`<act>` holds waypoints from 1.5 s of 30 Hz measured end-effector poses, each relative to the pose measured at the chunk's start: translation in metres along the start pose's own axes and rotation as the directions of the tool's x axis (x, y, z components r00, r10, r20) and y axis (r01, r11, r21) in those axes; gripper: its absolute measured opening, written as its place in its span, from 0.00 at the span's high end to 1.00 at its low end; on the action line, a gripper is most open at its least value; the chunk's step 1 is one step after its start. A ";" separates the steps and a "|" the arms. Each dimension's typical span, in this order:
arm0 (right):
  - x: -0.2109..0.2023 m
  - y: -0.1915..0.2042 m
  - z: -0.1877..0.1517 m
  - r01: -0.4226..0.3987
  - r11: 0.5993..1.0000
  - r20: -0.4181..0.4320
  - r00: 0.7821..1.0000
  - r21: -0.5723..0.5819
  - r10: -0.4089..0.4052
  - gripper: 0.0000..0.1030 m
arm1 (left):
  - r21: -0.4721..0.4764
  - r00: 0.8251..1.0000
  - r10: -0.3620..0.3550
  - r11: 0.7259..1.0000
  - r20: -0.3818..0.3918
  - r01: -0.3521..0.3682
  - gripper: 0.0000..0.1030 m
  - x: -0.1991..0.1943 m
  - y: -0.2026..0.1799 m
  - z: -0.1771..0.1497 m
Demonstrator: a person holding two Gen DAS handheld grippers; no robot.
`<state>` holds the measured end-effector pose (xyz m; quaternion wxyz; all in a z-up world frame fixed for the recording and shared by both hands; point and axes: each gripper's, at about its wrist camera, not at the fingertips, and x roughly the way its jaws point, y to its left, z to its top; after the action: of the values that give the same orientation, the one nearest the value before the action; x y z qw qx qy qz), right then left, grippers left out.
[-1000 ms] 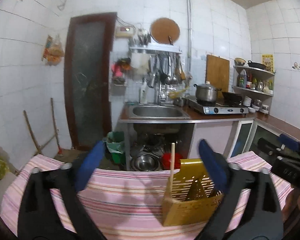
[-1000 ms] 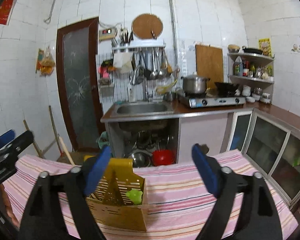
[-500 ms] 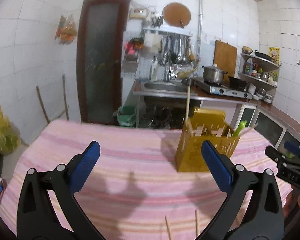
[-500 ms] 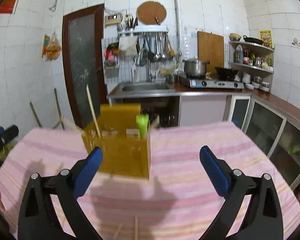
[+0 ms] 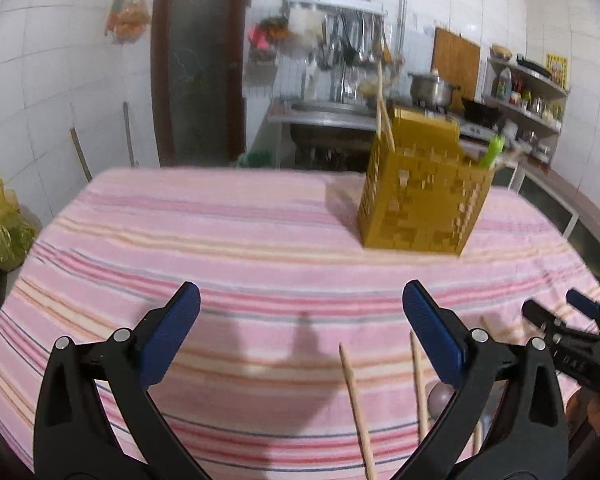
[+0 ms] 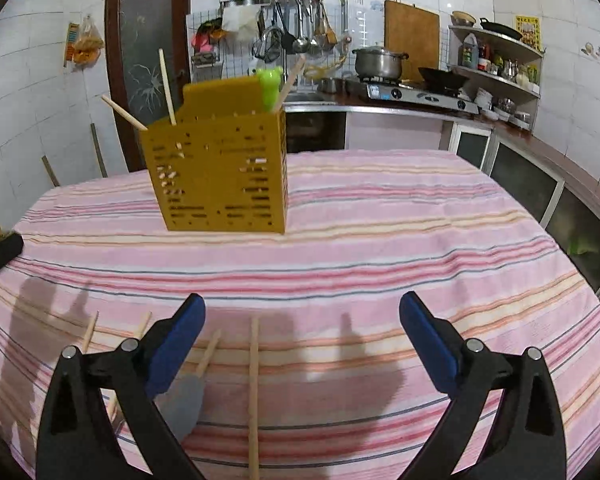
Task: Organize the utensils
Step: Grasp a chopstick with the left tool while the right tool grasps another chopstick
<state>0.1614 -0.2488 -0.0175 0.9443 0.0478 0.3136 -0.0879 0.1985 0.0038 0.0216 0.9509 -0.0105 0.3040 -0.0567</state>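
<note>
Approach step. Left gripper [image 5: 300,336] and right gripper [image 6: 300,336] both gape, empty. Loose chopsticks [image 6: 253,392] lie nearer than the yellow holder [image 6: 220,176]; next move: straddle 1, then pinch.

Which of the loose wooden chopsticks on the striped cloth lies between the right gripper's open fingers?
The long straight wooden chopstick, lying lengthwise between the right gripper's fingers. The other loose chopsticks lie further left, beside or behind its left finger.
</note>
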 end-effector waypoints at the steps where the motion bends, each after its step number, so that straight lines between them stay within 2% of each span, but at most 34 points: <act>1: 0.003 0.001 -0.001 0.000 1.000 -0.007 1.000 0.003 0.000 0.07 | 0.001 1.000 0.002 1.000 -0.025 -0.002 0.05 0.007 0.000 -0.006; 5: 0.014 0.006 -0.006 0.023 0.999 -0.040 0.999 -0.023 -0.023 0.07 | -0.008 0.995 0.000 1.000 -0.104 0.000 0.05 0.025 -0.001 -0.018; 9: 0.028 0.012 -0.011 0.034 0.998 -0.084 0.996 -0.050 -0.038 0.08 | -0.035 0.989 -0.011 0.999 -0.150 0.006 0.05 0.035 -0.002 -0.025; 12: 0.033 0.015 -0.014 0.033 0.997 -0.107 0.993 -0.068 -0.040 0.08 | -0.011 0.983 -0.009 1.000 -0.184 0.007 0.06 0.042 -0.010 -0.032; 14: 0.035 0.017 -0.015 0.033 0.996 -0.117 0.992 -0.078 -0.042 0.10 | 0.017 0.979 -0.004 1.000 -0.202 0.008 0.10 0.045 -0.017 -0.039; 16: 0.039 0.018 -0.017 0.030 0.996 -0.136 0.990 -0.087 -0.042 0.17 | 0.032 0.975 -0.013 0.999 -0.224 0.021 0.15 0.048 -0.024 -0.042; 21: 0.045 0.018 -0.019 0.013 0.996 -0.175 0.984 -0.089 -0.028 0.47 | 0.050 0.958 -0.025 0.998 -0.285 0.041 0.30 0.053 -0.033 -0.050; 27: 0.046 0.023 -0.021 -0.004 0.994 -0.179 0.984 -0.111 -0.017 0.59 | 0.058 0.956 -0.011 0.998 -0.292 0.030 0.32 0.053 -0.034 -0.054; 32: 0.048 0.023 -0.021 -0.018 0.994 -0.189 0.982 -0.105 -0.002 0.62 | 0.053 0.955 -0.002 0.998 -0.296 0.019 0.34 0.055 -0.033 -0.055; 37: 0.053 0.021 -0.017 -0.034 0.995 -0.212 0.977 -0.093 0.013 0.63 | 0.040 0.953 -0.020 0.999 -0.302 0.034 0.62 0.056 -0.036 -0.053; 40: 0.053 0.020 -0.017 -0.042 0.996 -0.215 0.976 -0.085 0.023 0.67 | 0.036 0.951 -0.030 0.998 -0.309 0.043 0.69 0.056 -0.038 -0.053; 42: 0.053 0.020 -0.017 -0.052 0.995 -0.216 0.976 -0.084 0.032 0.75 | 0.049 0.950 -0.025 0.998 -0.311 0.042 0.74 0.057 -0.042 -0.053; 45: 0.055 0.021 -0.016 -0.058 0.994 -0.217 0.975 -0.088 0.037 0.83 | 0.048 0.947 -0.028 0.998 -0.319 0.046 0.83 0.061 -0.044 -0.051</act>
<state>0.1993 -0.2337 -0.0624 0.9077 0.0204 0.4167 -0.0448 0.2141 -0.0463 -0.0528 0.8882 0.0190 0.4513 -0.0838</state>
